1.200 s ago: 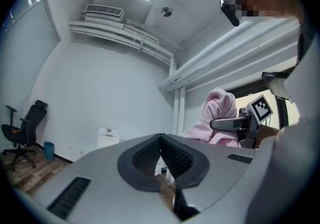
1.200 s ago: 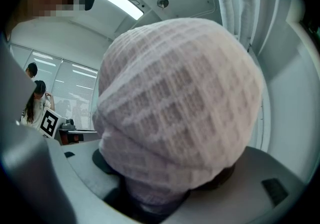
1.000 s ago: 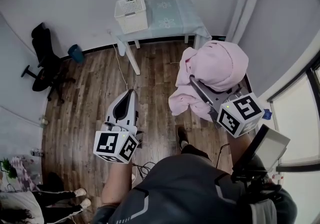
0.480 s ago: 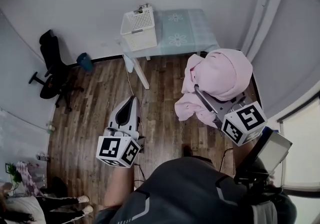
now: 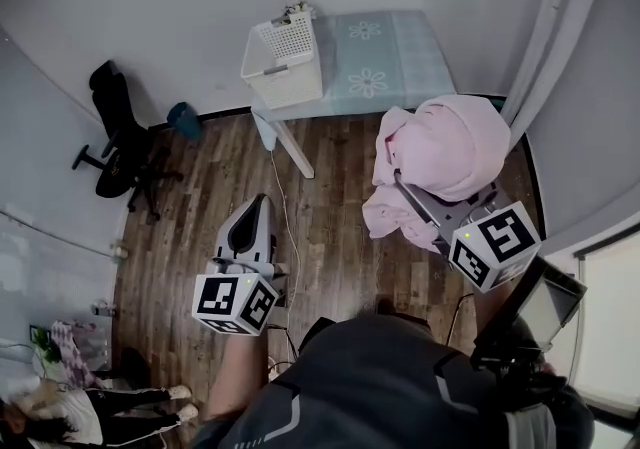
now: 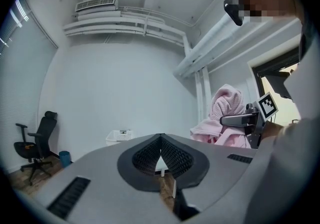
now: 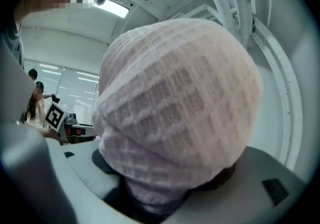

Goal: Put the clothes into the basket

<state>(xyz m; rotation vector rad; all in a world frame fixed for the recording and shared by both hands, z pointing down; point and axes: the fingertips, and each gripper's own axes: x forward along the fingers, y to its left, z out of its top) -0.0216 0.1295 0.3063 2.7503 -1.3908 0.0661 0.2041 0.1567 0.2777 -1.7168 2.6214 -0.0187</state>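
My right gripper [image 5: 408,184] is shut on a bundled pink waffle-knit garment [image 5: 442,145], held up in the air at the right. The cloth [image 7: 175,103] fills the right gripper view and hides the fingertips. A white slatted basket [image 5: 285,57] stands on the left end of a table [image 5: 405,49] with a pale green flowered cloth, against the far wall. My left gripper [image 5: 264,199] hangs over the wooden floor at the left, jaws together, nothing in them. In the left gripper view the basket [image 6: 119,137] is small and far, and the garment [image 6: 227,118] is at the right.
A black office chair [image 5: 125,142] and a blue bin [image 5: 183,120] stand by the left wall. A white cable [image 5: 283,222] runs over the floor from the table. A person's legs [image 5: 120,402] show at the lower left. A pillar [image 5: 545,27] rises at the right.
The table and basket have come nearer and lower in the head view. The right gripper with the pink garment has drifted slightly right; the left gripper has hardly moved.
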